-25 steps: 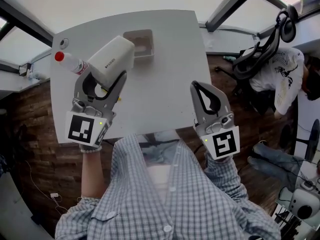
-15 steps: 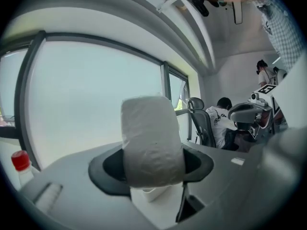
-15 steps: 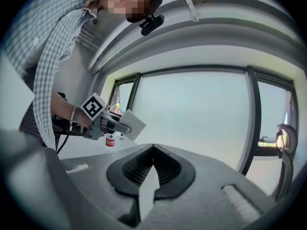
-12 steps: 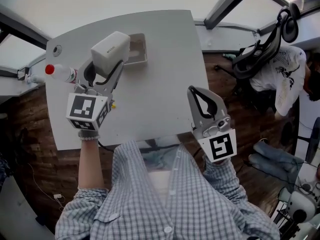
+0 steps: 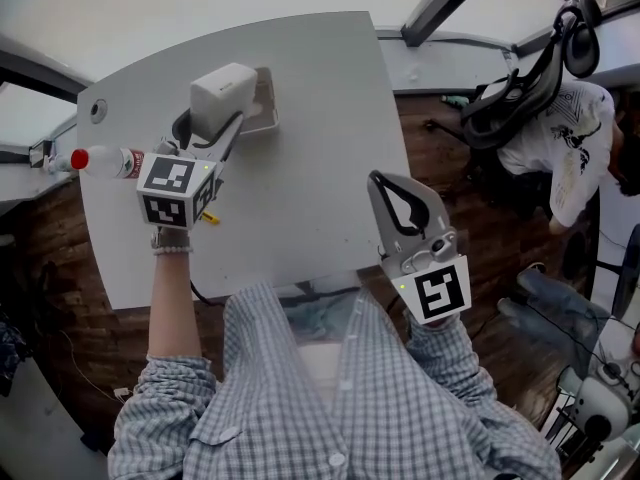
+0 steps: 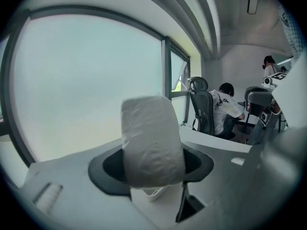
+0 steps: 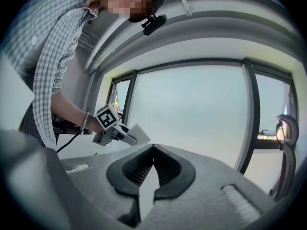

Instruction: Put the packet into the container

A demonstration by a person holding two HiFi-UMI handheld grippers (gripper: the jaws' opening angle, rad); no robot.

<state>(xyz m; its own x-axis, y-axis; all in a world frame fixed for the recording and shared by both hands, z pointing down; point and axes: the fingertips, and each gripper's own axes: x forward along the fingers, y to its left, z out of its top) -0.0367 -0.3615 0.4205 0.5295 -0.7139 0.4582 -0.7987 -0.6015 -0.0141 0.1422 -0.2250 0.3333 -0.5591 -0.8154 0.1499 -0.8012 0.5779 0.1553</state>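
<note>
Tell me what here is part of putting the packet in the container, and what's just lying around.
In the job: packet, container, left gripper clamping the packet.
Just lying about: red-capped bottle, office chair, right gripper, shut and empty.

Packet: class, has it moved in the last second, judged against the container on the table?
Yes. The packet has moved towards the container and now overlaps its left edge in the head view; earlier it was short of it.
</note>
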